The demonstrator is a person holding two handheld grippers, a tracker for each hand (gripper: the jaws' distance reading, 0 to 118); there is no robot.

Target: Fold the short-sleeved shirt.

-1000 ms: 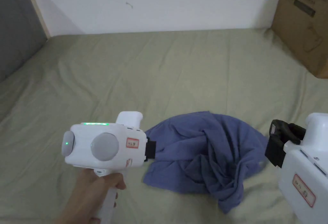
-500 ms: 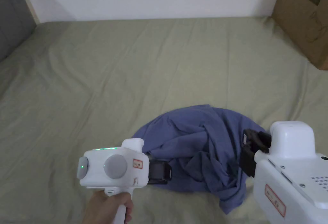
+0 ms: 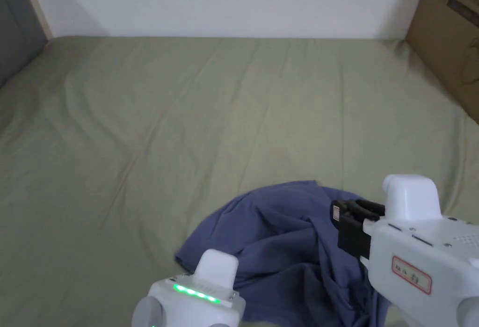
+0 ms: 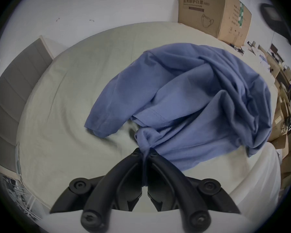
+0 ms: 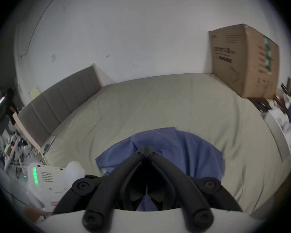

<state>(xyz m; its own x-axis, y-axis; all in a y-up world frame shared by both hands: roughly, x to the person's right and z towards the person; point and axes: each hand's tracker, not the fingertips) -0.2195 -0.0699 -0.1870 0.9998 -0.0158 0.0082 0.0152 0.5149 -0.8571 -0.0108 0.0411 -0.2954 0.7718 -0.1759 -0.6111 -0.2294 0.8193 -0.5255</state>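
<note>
A blue short-sleeved shirt (image 3: 280,234) lies crumpled on the green bed sheet (image 3: 187,108), near the front edge. In the left gripper view my left gripper (image 4: 145,151) is shut on a bunched bit of the shirt (image 4: 183,93), which spreads out beyond the tips. Its white body (image 3: 192,300) sits at the shirt's near left side. My right gripper (image 3: 339,222) hangs over the shirt's right half. In the right gripper view its jaws (image 5: 147,150) meet tip to tip above the shirt (image 5: 191,149), with no cloth seen pinched between them.
A big cardboard box (image 3: 449,38) stands on the bed at the far right. A grey headboard (image 3: 14,19) lines the left side and a white wall (image 3: 234,0) the back. The sheet stretches bare and wrinkled beyond the shirt.
The left gripper has dropped towards the bed's near edge at the shirt's near-left border. The right gripper has come in from the right and now hangs over the shirt. The camera has shifted.
</note>
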